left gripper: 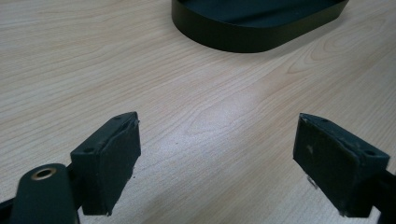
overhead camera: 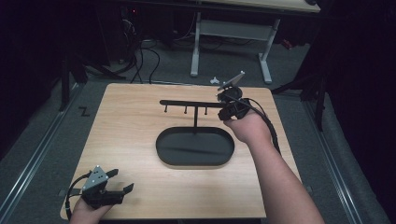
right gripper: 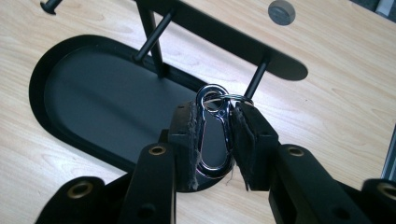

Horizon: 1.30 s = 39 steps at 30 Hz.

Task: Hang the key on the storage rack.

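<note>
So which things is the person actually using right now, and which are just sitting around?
In use:
- right gripper, fingers shut on the silver clip
- black hook stand, its peg just beyond the clip
- stand's oval tray

Just there:
- left gripper, open, holding nothing
- wooden table
- white desk frame behind

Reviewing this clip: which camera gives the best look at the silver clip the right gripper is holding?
The right gripper view: the silver carabiner clip sits close up between the right gripper jaws, its ring near a peg of the black stand. In the high view the clip is too small to make out at that gripper.
</note>
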Motion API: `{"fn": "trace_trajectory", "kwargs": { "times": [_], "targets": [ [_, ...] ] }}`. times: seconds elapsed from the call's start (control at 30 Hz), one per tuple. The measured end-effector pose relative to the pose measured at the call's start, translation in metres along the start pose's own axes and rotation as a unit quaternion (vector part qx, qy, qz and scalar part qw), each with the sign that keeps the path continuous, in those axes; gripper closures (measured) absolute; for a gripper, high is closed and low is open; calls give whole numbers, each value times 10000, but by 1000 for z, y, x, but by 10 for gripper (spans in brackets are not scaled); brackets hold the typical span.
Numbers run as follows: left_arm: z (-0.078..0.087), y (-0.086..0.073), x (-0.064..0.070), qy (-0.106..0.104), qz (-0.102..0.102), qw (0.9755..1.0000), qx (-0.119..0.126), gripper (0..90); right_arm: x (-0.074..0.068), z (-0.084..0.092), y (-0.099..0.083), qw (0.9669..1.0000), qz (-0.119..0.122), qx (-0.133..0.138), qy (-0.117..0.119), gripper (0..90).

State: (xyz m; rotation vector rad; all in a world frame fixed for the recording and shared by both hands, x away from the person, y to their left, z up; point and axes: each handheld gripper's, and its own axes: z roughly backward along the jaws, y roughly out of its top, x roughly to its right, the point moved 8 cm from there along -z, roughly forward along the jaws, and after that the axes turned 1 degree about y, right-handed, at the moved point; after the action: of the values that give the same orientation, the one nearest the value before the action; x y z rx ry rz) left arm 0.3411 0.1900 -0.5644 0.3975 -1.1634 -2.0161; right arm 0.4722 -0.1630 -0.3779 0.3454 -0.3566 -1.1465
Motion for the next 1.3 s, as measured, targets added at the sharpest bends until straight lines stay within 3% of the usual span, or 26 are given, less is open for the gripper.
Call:
{"fn": "trace_trajectory", "kwargs": {
  "times": [0.23,0.63,1.3],
  "targets": [
    [1,-1,0,-11,1,10000,-13,154,-2,0,5,10000,-14,-4,2,698],
    [1,-1,0,-15,-2,10000,-33,154,-7,-16,3,9999,18,-142,-34,698],
    [1,-2,0,-20,-12,10000,-38,154,-8,-16,5,9998,-73,-149,66,633]
  ]
}}
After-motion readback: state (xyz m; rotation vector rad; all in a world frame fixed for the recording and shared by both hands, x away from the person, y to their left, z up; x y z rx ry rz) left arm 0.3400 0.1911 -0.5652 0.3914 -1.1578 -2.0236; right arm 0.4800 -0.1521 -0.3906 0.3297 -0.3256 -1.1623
